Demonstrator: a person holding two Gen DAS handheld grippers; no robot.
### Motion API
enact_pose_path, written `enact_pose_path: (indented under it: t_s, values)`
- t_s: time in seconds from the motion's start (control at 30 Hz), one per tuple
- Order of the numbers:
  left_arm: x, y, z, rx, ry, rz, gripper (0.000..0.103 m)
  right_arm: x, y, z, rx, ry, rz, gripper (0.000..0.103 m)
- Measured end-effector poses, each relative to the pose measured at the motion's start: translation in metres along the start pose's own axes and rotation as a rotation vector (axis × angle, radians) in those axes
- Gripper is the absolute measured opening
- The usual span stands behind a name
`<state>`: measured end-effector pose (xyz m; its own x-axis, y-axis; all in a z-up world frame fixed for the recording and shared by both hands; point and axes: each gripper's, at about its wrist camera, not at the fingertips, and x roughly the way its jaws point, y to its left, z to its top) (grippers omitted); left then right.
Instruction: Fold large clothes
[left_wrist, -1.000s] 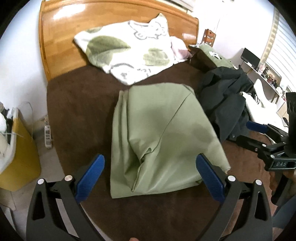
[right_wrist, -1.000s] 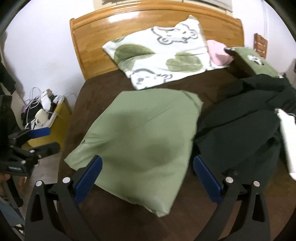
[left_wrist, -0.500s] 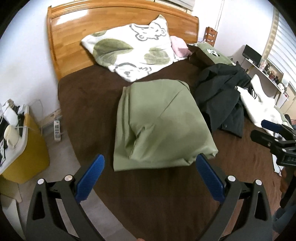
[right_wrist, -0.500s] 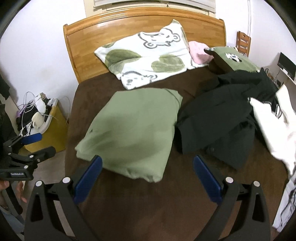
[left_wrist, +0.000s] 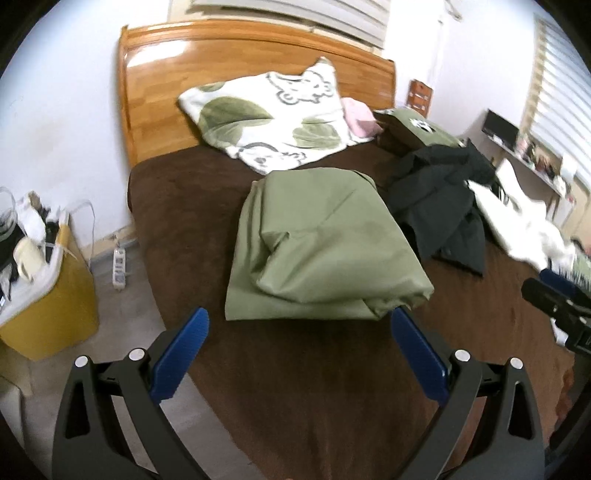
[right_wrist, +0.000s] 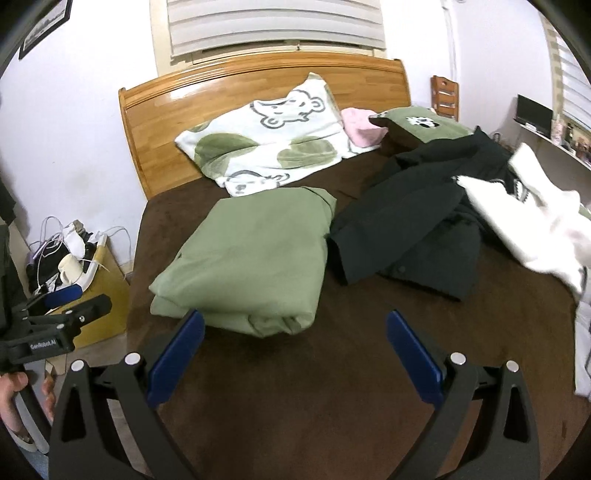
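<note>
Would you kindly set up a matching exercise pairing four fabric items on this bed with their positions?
Items:
1. green garment
2. dark jacket
3. white garment
4. bear-print blanket

Positions:
A. against the headboard
B. far right side of the bed
C. folded, on the bed's left side
D. spread out between two other garments

Pairs: 1-C, 2-D, 3-B, 4-A

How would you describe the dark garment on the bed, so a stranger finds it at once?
On the brown bed, look right of the folded green garment. The dark jacket lies crumpled there, touching it. It is the only near-black piece, between the green one and the white garment.
</note>
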<state>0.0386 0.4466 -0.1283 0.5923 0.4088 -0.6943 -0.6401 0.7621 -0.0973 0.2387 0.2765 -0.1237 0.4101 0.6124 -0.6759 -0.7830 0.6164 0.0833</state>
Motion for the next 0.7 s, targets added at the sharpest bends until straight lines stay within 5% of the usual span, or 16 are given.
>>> enact_pose_path:
  t_s: [0.37,0.7]
  values:
    - [-0.049,-0.024,-0.030,0.101,0.039,-0.030,0.097,-0.057,0.044,-0.030,-0.046,0.031,-0.049,0.097]
    - [-0.065,-0.024,-0.036,0.201,0.033,0.013,0.097,-0.066,0.069,-0.028,-0.107,0.035,-0.069,0.097]
